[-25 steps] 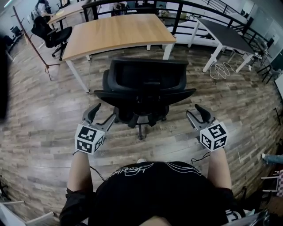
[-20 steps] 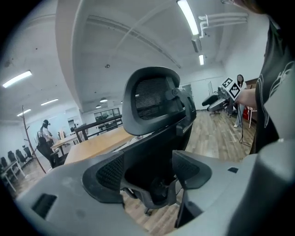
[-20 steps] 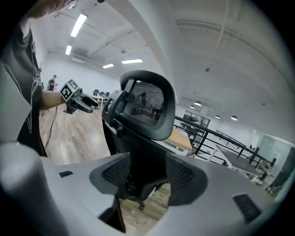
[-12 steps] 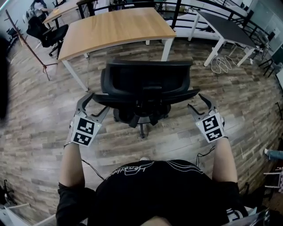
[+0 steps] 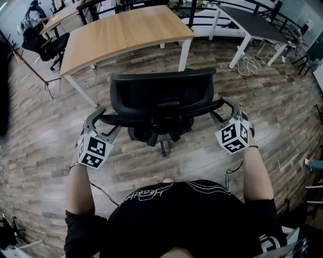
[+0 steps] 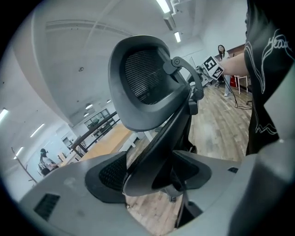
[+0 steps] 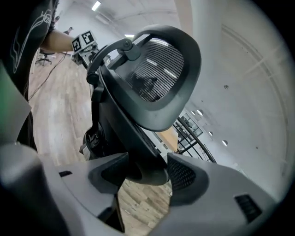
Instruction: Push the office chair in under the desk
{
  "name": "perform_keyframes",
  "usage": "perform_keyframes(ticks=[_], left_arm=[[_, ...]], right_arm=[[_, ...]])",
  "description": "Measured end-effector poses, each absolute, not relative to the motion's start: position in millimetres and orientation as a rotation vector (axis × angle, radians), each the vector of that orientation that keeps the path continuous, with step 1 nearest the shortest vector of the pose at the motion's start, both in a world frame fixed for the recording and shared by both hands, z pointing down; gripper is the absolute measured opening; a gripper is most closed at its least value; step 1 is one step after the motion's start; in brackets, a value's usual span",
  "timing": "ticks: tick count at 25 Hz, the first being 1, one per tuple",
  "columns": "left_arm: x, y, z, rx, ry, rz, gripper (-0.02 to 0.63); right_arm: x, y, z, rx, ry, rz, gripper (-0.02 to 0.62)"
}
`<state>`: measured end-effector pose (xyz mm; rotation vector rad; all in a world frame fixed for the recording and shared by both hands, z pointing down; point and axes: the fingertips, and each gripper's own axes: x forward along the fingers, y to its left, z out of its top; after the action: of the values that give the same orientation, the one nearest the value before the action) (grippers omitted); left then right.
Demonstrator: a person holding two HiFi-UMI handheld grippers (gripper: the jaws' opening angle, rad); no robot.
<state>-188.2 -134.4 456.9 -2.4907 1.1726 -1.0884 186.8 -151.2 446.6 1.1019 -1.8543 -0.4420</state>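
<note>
The black mesh office chair [image 5: 161,93] stands on the wood floor with its back towards me, in front of the wooden desk [image 5: 126,35] and out from under it. My left gripper [image 5: 103,122] is at the left tip of the backrest's lower wing, and my right gripper [image 5: 223,112] at the right tip. Both sets of jaws have just been opening. In the left gripper view the wing tip [image 6: 145,182] lies between the left gripper's [image 6: 154,173] spread pads. The right gripper [image 7: 143,173] likewise straddles its wing tip [image 7: 147,177]; I see no squeeze.
A dark-topped desk [image 5: 252,30] stands at the back right with a white cable coil [image 5: 251,76] on the floor by it. Another black chair [image 5: 48,43] and a thin slanting stand [image 5: 30,70] are at the left. A black railing [image 5: 197,15] runs behind.
Both grippers have moved forward from behind the chair to the two ends of its back wing and rolled. Their jaws now sit around the wing tips.
</note>
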Motion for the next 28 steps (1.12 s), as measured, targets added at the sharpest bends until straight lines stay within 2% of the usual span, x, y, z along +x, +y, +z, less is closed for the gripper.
perform_keyframes(ticks=[6,11,28], left_arm=[[-187,-138,459,-2.502,1.142,-1.106,0.296],[-188,-135,460,-2.491,1.120,-1.130,0.278],[-183,-137,460,-2.466,1.178,-1.120,0.276]], right_arm=[[191,-158,450,1.069,-1.787,-0.536,0.265],[191,-158,450,1.056,-1.783,-0.547,0.261],[196,-171,449,1.066,-1.822,-0.551,0.261]])
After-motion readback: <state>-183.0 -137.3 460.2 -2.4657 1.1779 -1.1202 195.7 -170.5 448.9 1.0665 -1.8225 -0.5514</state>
